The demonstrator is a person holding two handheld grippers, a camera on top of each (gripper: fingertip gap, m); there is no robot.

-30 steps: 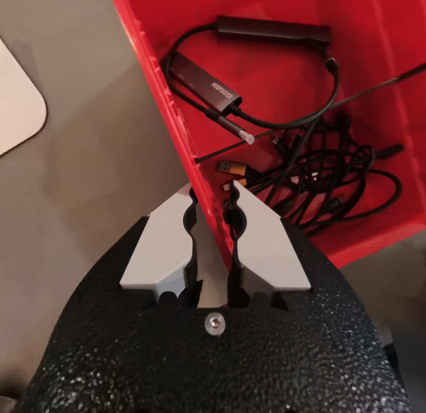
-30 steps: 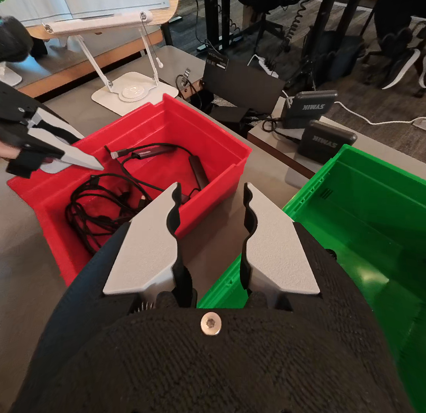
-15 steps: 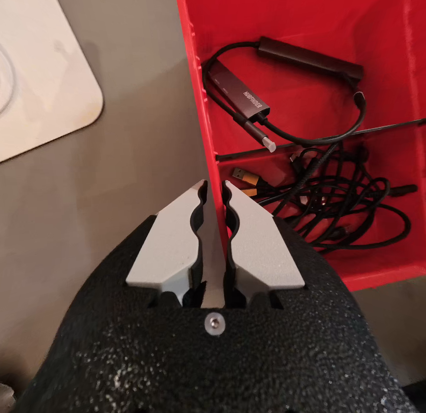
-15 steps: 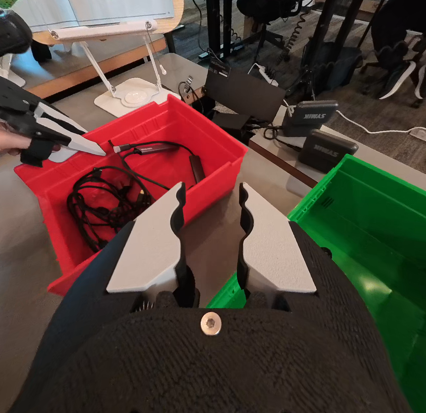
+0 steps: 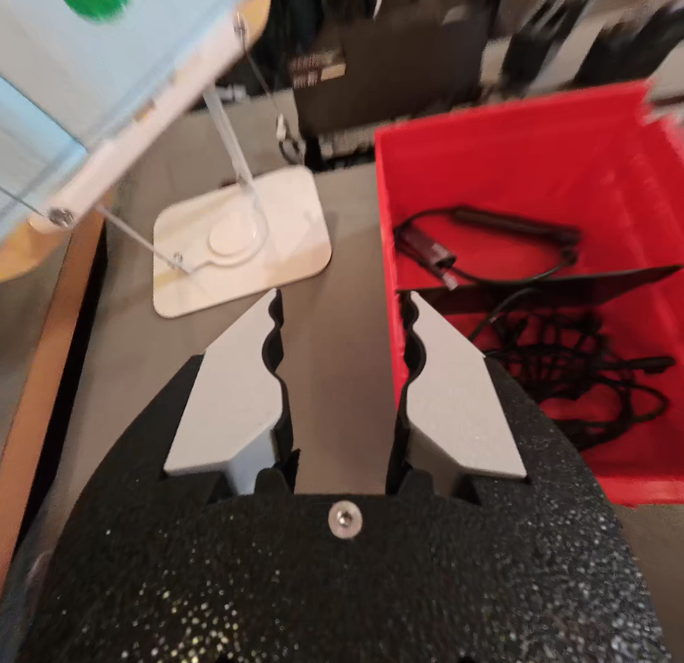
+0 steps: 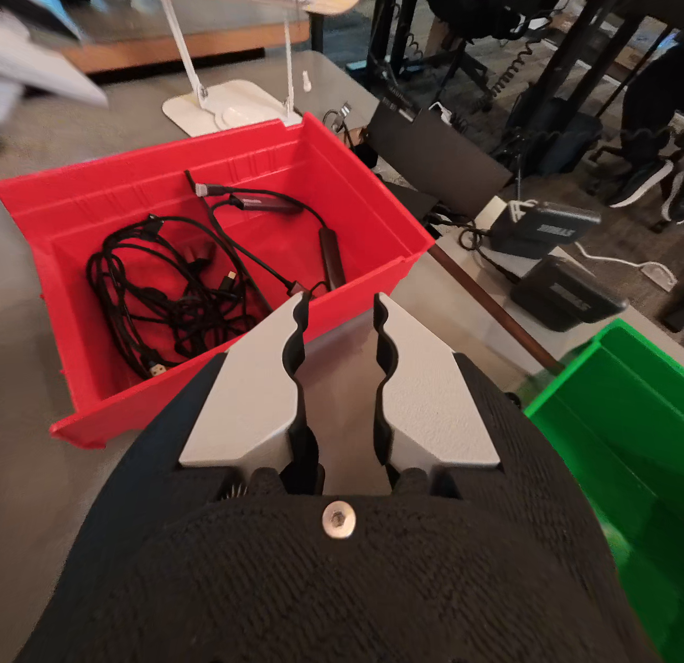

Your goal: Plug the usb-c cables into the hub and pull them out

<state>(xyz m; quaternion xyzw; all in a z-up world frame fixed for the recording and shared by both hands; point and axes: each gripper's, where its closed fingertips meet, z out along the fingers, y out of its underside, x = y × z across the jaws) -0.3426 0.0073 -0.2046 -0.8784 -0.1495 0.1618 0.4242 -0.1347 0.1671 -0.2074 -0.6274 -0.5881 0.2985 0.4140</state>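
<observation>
A red bin (image 6: 240, 156) on the grey table holds two dark USB hubs joined by short leads, one (image 6: 266, 203) near the back and one (image 6: 333, 260) at the right wall. A tangle of black USB cables (image 6: 166, 286) lies in its left part. In the left wrist view the bin (image 5: 518, 145) is at the right, with a hub (image 5: 429, 249) and the cables (image 5: 555, 367) inside. My left gripper (image 5: 344, 297) is open and empty over the table, its right finger at the bin's left wall. My right gripper (image 6: 342, 299) is open and empty above the bin's near right corner.
A green bin (image 6: 610, 404) stands at the right. A white stand with a flat base (image 5: 240, 238) sits behind the red bin's left side. A thin black divider (image 5: 555, 293) crosses the red bin. Dark boxes (image 6: 544, 227) lie beyond the table's right edge. My left gripper's tips are some 25 centimeters from the flat base (image 5: 240, 238).
My left gripper, nearly shut astride the red bin's left wall, has opened wide and tilted up and back. My right gripper has moved closer to the red bin, with its fingers slightly narrower.
</observation>
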